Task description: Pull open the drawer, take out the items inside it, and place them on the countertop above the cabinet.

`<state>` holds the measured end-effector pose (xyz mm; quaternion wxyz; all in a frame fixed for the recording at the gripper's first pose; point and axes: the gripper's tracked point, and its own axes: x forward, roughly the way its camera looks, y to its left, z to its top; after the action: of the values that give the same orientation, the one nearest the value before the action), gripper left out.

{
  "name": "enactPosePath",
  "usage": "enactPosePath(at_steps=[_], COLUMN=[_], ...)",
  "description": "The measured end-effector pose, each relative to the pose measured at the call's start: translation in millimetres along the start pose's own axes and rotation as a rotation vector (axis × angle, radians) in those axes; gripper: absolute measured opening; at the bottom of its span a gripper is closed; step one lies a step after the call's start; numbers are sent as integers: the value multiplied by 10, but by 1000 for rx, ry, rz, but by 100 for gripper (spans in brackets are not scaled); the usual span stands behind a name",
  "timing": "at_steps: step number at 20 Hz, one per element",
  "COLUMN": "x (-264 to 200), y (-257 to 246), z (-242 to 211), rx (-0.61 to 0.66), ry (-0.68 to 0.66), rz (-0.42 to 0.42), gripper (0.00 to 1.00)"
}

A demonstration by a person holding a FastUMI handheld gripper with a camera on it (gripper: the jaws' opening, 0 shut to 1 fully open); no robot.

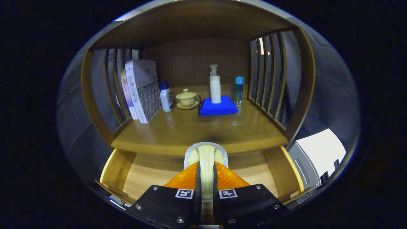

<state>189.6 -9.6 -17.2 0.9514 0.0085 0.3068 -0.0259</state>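
Note:
My gripper [206, 166] is shut on a pale cream object with a grey fuzzy rim [206, 152], which stands upright between the fingers. It is held above the open wooden drawer [148, 178], whose floor shows on both sides of the fingers. The object's top reaches the front edge of the wooden countertop [190, 132] just beyond it. The object's lower part is hidden between the fingers.
On the countertop stand books [141, 90] at the left, a white bottle with a blue cap [166, 98], a lidded cup on a saucer [186, 99], a blue cloth [222, 108] under a white pump bottle [215, 86], and a blue bottle [238, 89]. Slatted side walls [267, 76] enclose the shelf.

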Motion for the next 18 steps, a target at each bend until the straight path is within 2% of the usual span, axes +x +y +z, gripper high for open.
enactPosePath(at_steps=[10, 18], x=[524, 951], y=[-70, 92], z=[485, 689], rx=[-69, -38], ry=[-45, -35], rz=[10, 41], gripper=[15, 15])
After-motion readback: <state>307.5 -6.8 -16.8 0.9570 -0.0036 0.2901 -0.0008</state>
